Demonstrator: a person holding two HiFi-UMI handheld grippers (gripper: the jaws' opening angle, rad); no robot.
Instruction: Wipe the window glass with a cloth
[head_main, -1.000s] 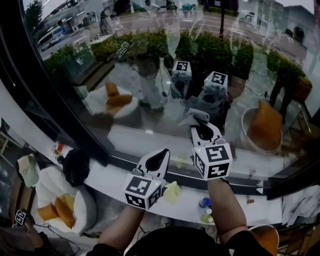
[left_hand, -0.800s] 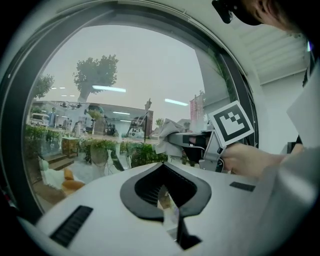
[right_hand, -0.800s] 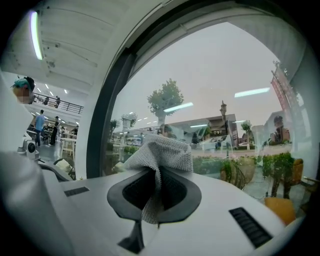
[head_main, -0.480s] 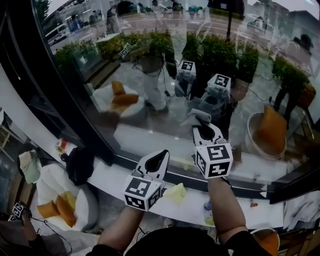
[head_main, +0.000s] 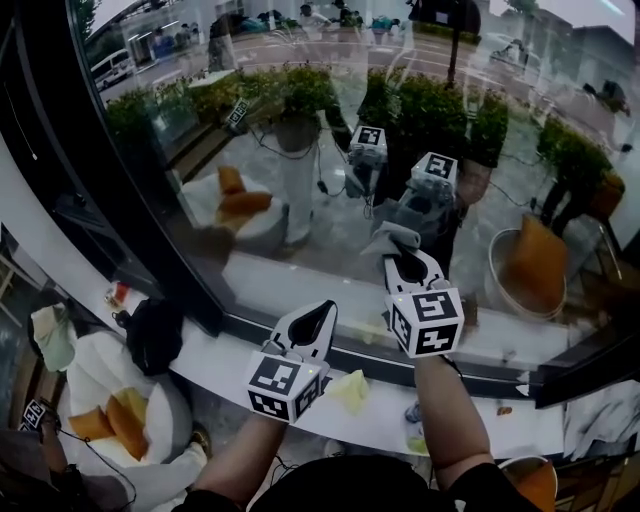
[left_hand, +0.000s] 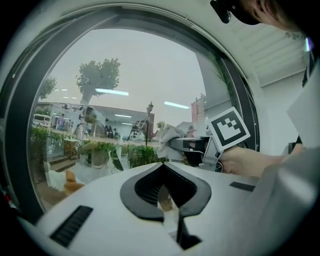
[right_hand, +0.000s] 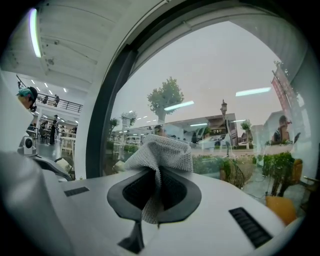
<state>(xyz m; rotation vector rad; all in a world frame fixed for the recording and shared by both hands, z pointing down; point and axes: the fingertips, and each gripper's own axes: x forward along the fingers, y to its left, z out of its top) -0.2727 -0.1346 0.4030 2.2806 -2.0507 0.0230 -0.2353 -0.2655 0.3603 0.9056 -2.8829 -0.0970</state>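
Observation:
The window glass (head_main: 300, 150) fills the upper part of the head view and curves ahead of both grippers. My right gripper (head_main: 405, 258) is shut on a grey knitted cloth (head_main: 388, 238), which bunches out past the jaw tips against or very near the pane. In the right gripper view the cloth (right_hand: 160, 150) is pinched between the dark pads of the right gripper (right_hand: 159, 167). My left gripper (head_main: 318, 312) hovers lower and to the left, above the sill, its jaws together with nothing in them. The left gripper view shows the left gripper (left_hand: 162, 167) and the cloth (left_hand: 169, 137) to the right.
A white sill (head_main: 240, 350) runs under the glass, with a yellow-green rag (head_main: 350, 388) and small bottles (head_main: 413, 412) on it. A thick black window frame (head_main: 120, 200) stands at left. A black bag (head_main: 155, 330) and a seat with orange cushions (head_main: 110, 420) lie lower left.
Both grippers stay nearly where they were, the right one still holding the cloth at the pane. Only the head view has shifted slightly.

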